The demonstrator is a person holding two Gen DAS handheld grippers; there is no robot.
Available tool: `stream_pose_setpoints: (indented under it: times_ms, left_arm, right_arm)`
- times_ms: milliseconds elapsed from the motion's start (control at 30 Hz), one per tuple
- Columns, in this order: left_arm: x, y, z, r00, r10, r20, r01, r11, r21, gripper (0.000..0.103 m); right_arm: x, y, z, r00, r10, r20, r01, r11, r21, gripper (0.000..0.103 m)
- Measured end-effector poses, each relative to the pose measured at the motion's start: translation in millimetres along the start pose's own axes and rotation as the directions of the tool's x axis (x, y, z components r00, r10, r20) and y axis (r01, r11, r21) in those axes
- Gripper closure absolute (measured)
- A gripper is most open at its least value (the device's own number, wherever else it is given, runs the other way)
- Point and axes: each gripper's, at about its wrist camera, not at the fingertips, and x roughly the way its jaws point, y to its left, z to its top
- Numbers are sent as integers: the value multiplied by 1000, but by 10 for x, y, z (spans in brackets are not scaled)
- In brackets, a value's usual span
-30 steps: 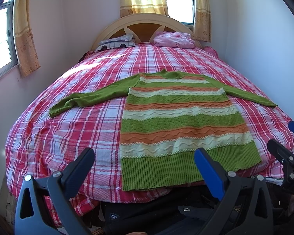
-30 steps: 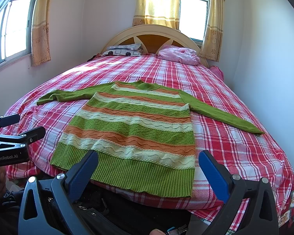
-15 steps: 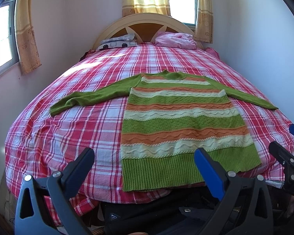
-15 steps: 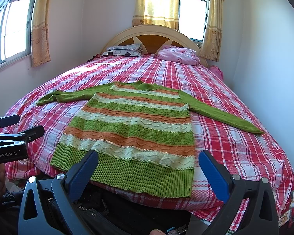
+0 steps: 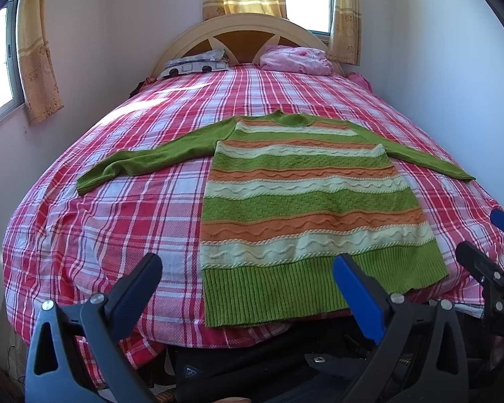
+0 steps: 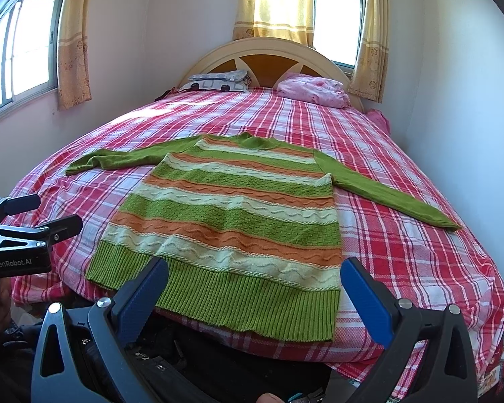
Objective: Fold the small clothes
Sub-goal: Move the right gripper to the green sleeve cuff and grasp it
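A green, orange and cream striped sweater point(image 5: 305, 201) lies flat, face up, on the red plaid bed point(image 5: 117, 221), sleeves spread to both sides, its green ribbed hem at the near edge. It also shows in the right wrist view point(image 6: 238, 221). My left gripper point(image 5: 248, 282) is open and empty, held just short of the hem's left part. My right gripper point(image 6: 255, 285) is open and empty, just short of the hem's right part. Each gripper shows at the edge of the other's view.
The bed point(image 6: 420, 262) fills the room between the left wall with a window point(image 6: 23, 57) and the right wall. A pink pillow point(image 6: 312, 90) and a folded patterned cloth point(image 6: 218, 80) lie at the headboard. Dark clothing lies below the bed's near edge.
Both grippers have shifted very slightly toward the bed. The sweater has not moved and both grippers stay open.
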Motion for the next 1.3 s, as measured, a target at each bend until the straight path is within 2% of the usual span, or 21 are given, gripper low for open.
stream_pose_setpoints:
  times_ms: [133,300,600,700,1033,1167,1300]
  left_arm:
    - [79,12,-2,1000,-8,-26,8,1000,-8,0]
    - [184,-19,58,1000,12,-16,-11,999,31,0]
    - [685,-49,315,997,65,-31,-61,992,113,0]
    - [871,-110,416,997,72,-41,-65,987,144,0]
    - [1499,-213,804,995,74,-71,-62,986,152,0]
    - [1718,-221,1012,994,105,-41,-97,983,153,0]
    - [1953,-244,1217,992,118,-42,-111,983,148,0]
  right_arm:
    - [60,-29,-3,1000,3,-5,-3,1000,0,1]
    - [222,-141,14,999,18,-28,-18,1000,24,1]
    - [610,-408,116,1000,6,-30,-5,999,44,1]
    - [831,-530,157,998,-28,-52,31,998,49,1]
    - [1508,-1116,311,985,-130,-109,141,985,95,1]
    - [1755,-1463,376,969,-199,-145,216,970,112,1]
    - [1914,-1776,413,949,-260,-176,283,952,117,1]
